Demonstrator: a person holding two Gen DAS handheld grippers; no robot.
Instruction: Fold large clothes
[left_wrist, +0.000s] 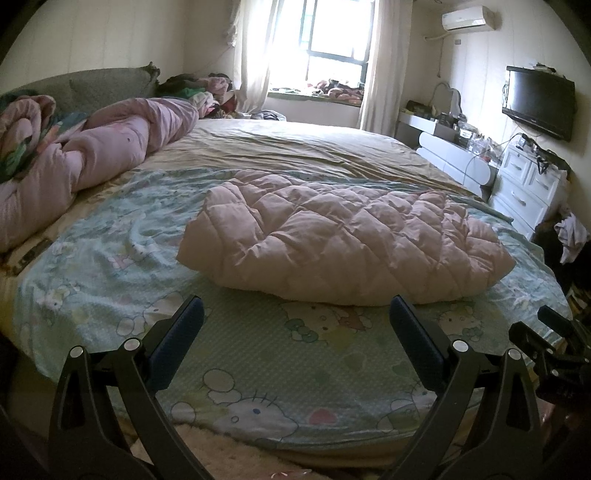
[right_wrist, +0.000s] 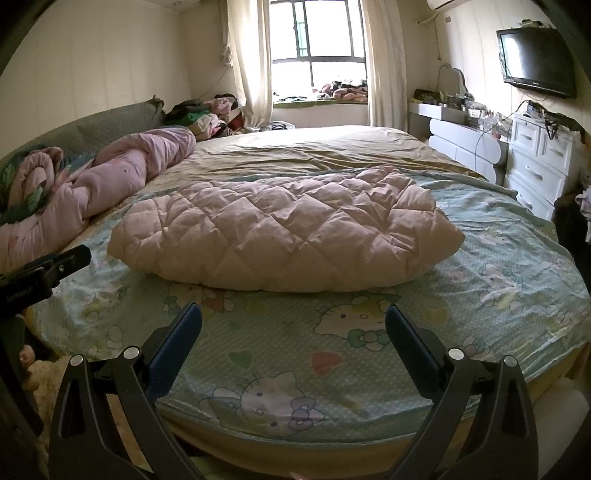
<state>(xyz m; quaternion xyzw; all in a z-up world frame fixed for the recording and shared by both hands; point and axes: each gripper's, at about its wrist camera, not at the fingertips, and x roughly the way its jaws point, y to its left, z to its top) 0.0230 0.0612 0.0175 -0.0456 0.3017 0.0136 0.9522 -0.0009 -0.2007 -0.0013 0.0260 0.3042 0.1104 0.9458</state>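
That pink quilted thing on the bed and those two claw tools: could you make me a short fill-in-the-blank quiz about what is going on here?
1. The pink quilted garment lies on the cartoon-print ____, folded into a puffy bundle.
2. The jaws of the left gripper and the right gripper both stand ____, holding nothing.
3. A rolled pink duvet lies to the ____ of the garment in both views.
4. A dark ____ hangs on the right-hand wall.

Missing words: sheet; open; left; television
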